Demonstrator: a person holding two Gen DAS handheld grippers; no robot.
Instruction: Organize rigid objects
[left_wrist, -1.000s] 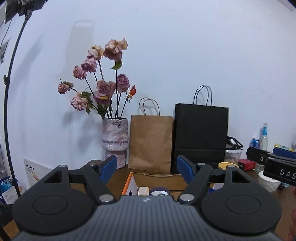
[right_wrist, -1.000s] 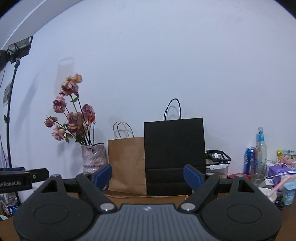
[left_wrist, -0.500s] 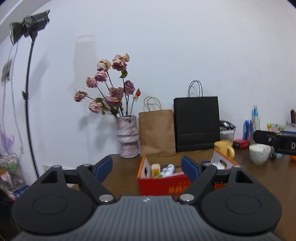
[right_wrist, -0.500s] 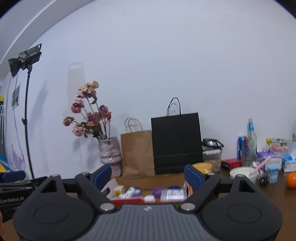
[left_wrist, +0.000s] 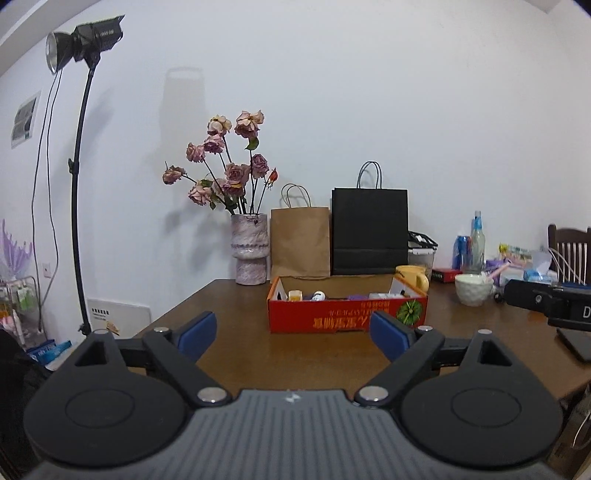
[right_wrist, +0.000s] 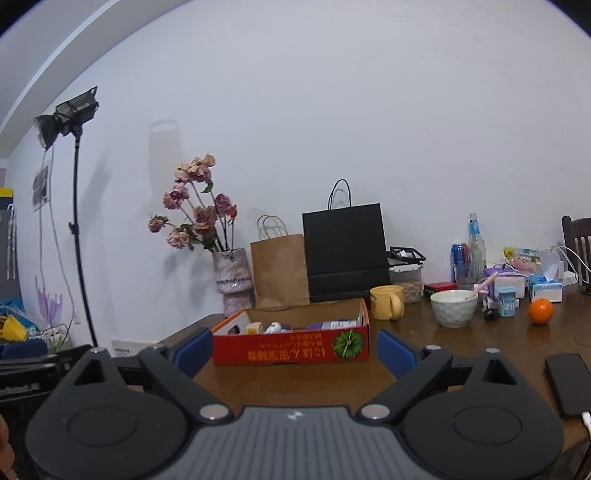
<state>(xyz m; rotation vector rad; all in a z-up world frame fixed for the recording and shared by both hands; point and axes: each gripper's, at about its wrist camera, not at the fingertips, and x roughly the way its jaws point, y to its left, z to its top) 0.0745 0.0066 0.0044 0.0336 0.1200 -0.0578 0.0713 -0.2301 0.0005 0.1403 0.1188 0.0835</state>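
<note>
Red cardboard box (left_wrist: 347, 315), open-topped, sits mid-frame on the brown table (left_wrist: 236, 314); in the right wrist view it's centre, a bit left (right_wrist: 291, 349). Long axis runs left-right across the frame in both views, long printed side facing the cameras, print upside down, green round logo at its right end. Small items inside, too small to name: a yellowish one and a white one toward the left, purple bits toward the right.

Left gripper (left_wrist: 293, 334): blue fingers spread wide, jaws have just been opening, nothing between them, only bare table in front. Box lies beyond the tips, not touched. Right gripper (right_wrist: 293, 350): same, fingers wide apart, just been opening, nothing gripped; box front shows in the gap but further back.

Behind the box, against the wall: vase w/ dried roses (left_wrist: 249, 253), brown paper bag (left_wrist: 300, 242), black paper bag (left_wrist: 369, 230), yellow mug (left_wrist: 413, 278), white bowl (left_wrist: 473, 290).

Left wrist view only: the other gripper's black body at right edge (left_wrist: 550, 302); box seen nearly head-on. Right wrist view only: orange (right_wrist: 540, 311) on the table at right, dark phone (right_wrist: 567, 380) lower right, more of the box's inside; left gripper's body at lower left edge. Studio light on stand upper left (left_wrist: 85, 42) in both.
</note>
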